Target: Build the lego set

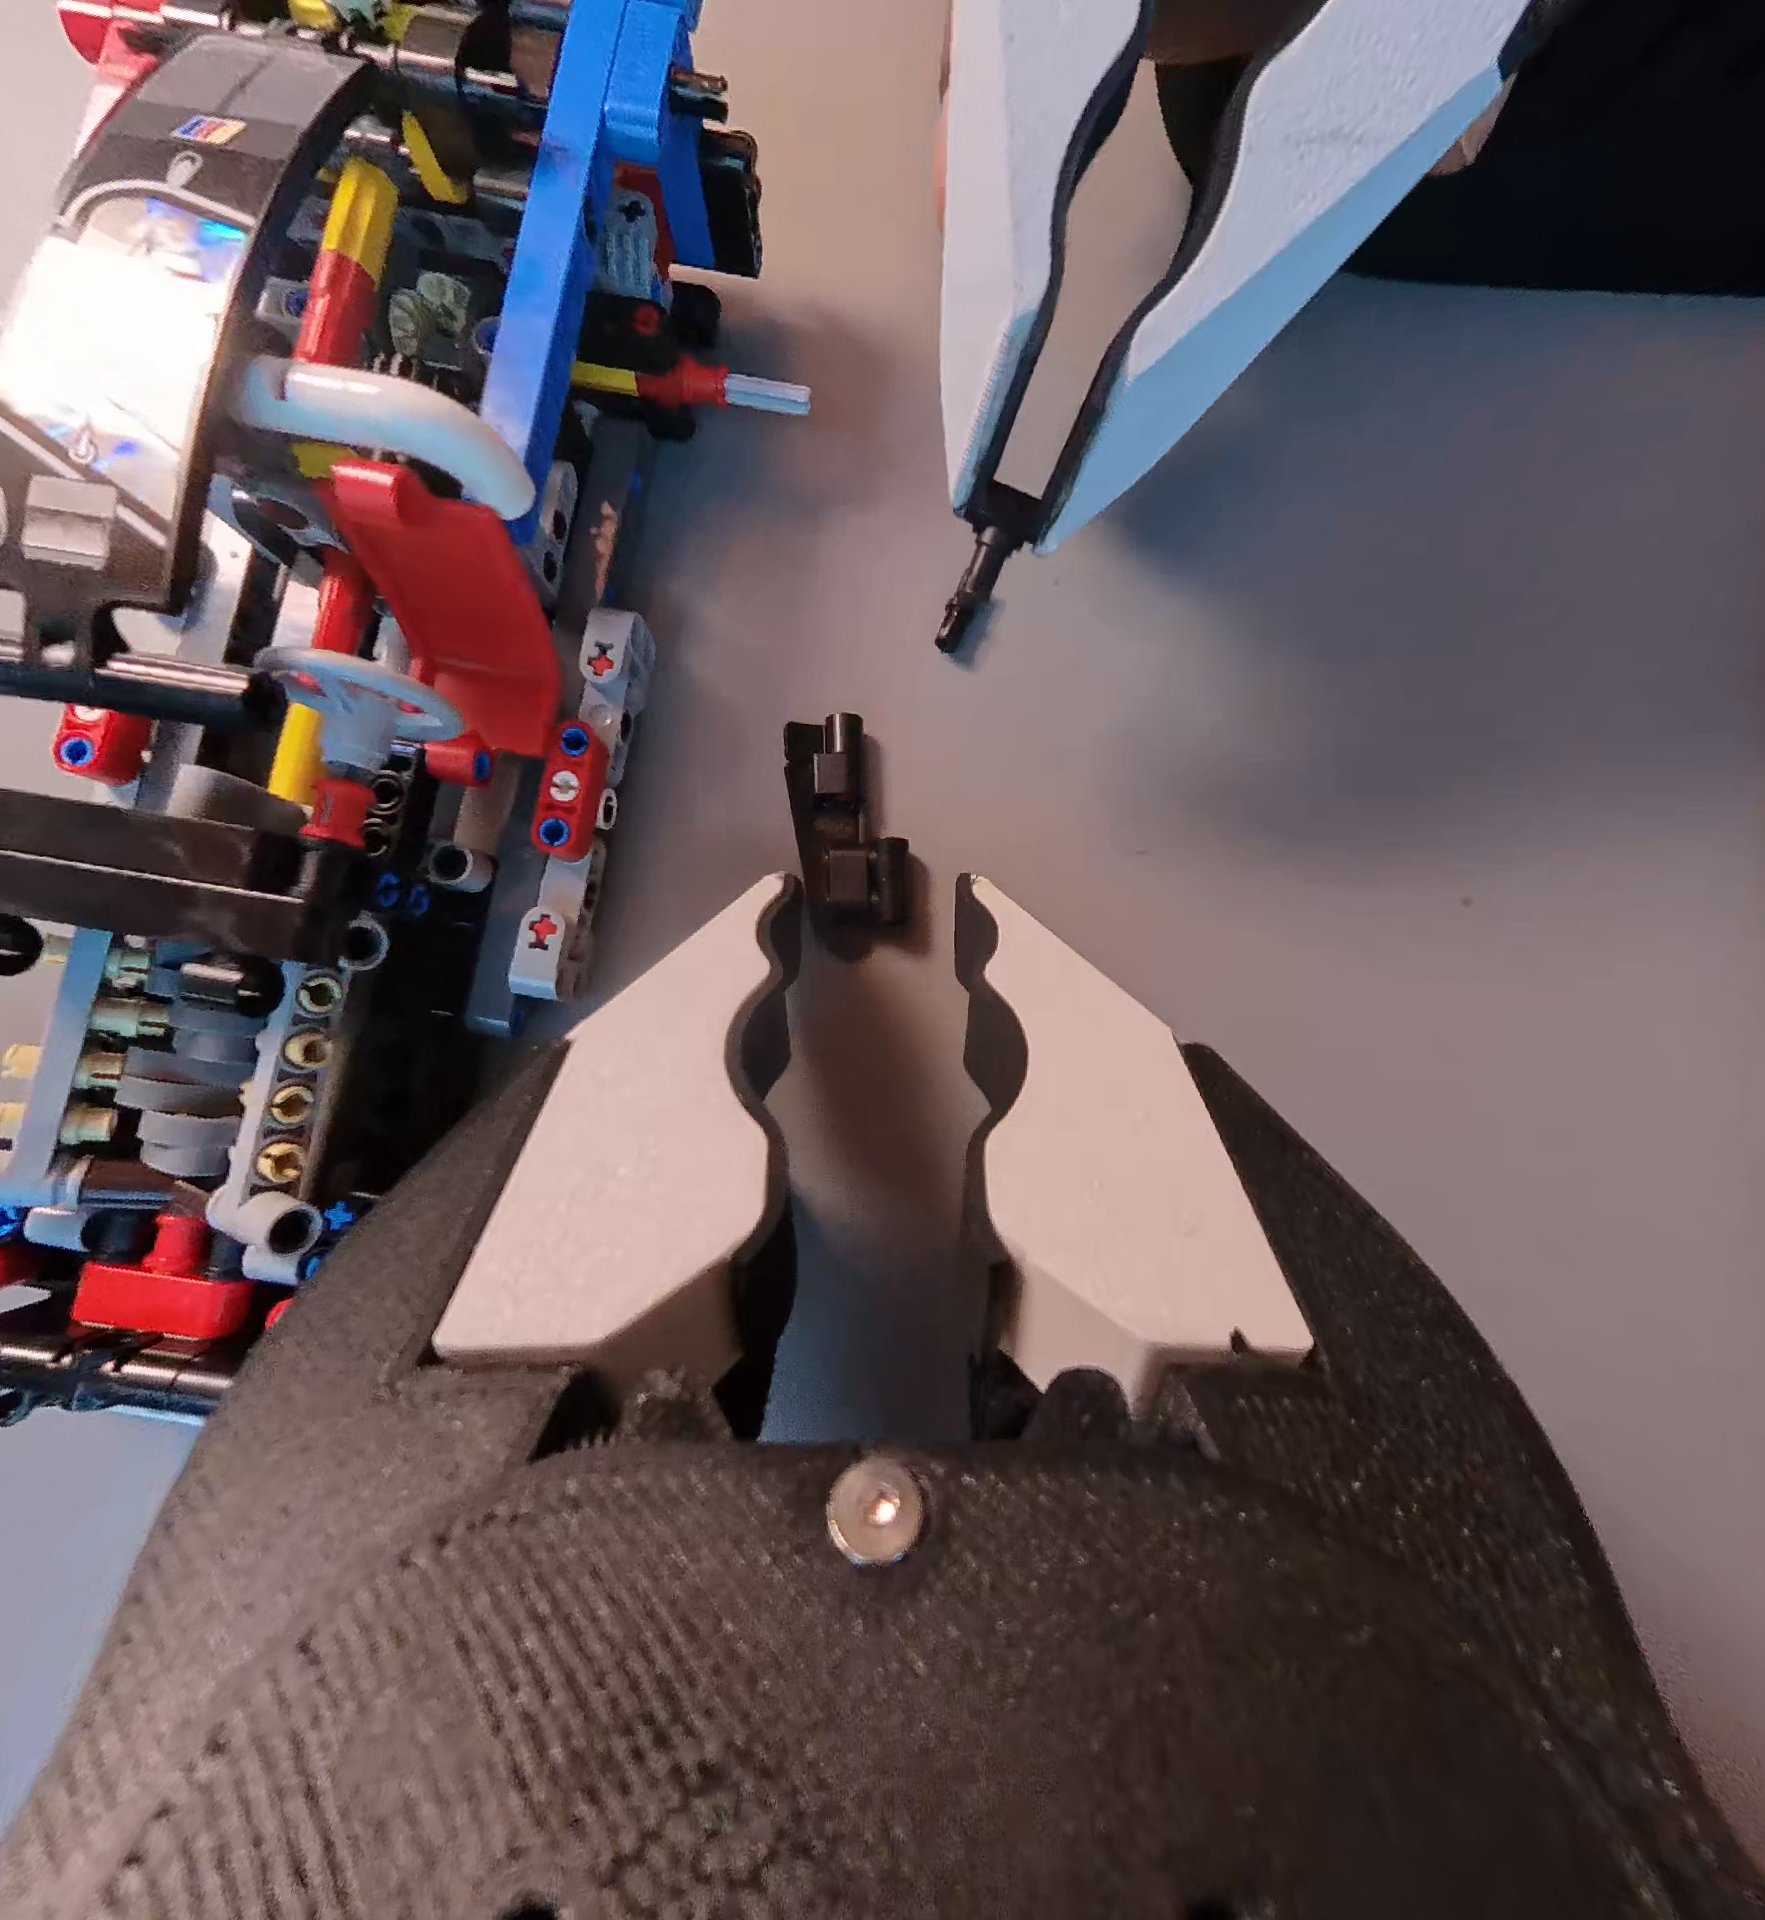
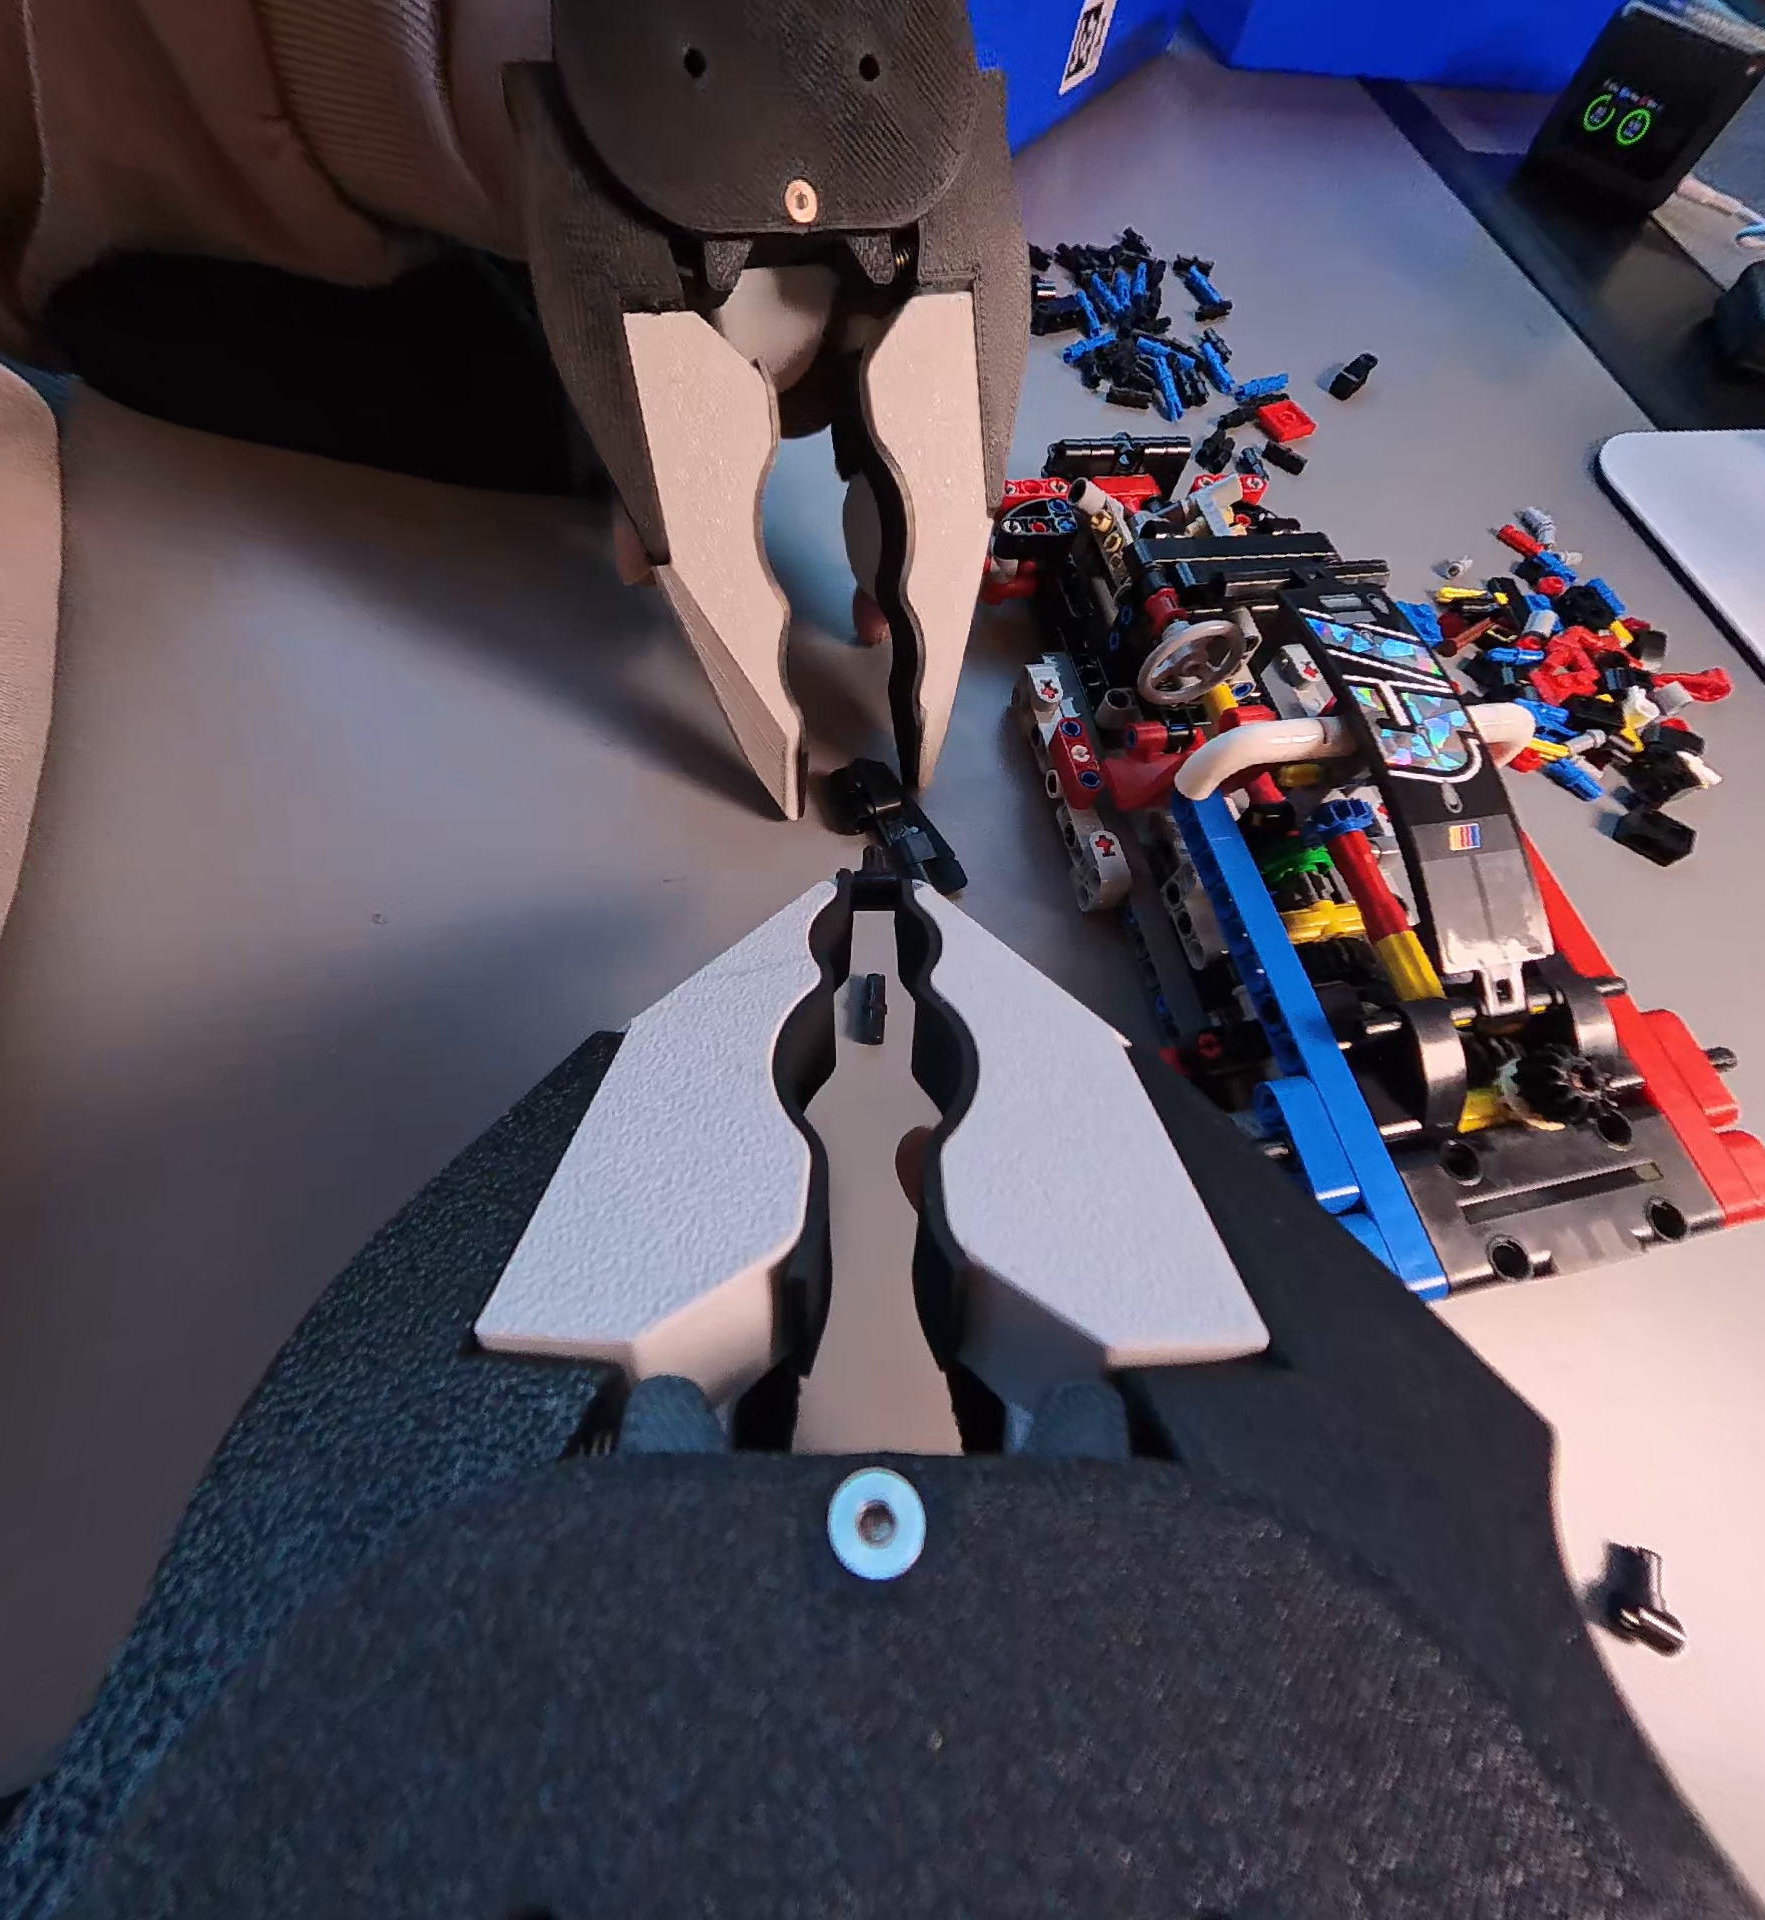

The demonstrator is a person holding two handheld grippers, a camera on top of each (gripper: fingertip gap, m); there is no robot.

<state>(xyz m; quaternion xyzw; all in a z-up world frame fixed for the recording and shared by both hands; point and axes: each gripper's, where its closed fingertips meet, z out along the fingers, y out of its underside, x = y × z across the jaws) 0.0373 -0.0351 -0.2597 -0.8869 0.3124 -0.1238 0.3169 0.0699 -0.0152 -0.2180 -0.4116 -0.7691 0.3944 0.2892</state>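
on grey table (image 1: pixel 1377 935), black piece (image 1: pixel 842 831) lies between parted left tool (image 1: pixel 873 894); right tool (image 2: pixel 873 883) pinches black pin (image 1: pixel 971 592).

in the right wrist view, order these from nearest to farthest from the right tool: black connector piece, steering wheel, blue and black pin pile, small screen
1. Black connector piece, just ahead of the right tool.
2. Steering wheel, on the car, ahead right.
3. Pin pile, beyond the car.
4. Small screen, far right corner.

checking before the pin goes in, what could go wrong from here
1. The right gripper pinches the black pin only by its end, so it may twist or pop out.
2. The left gripper is open around the black piece, which lies loose on the table and may slide when pushed.
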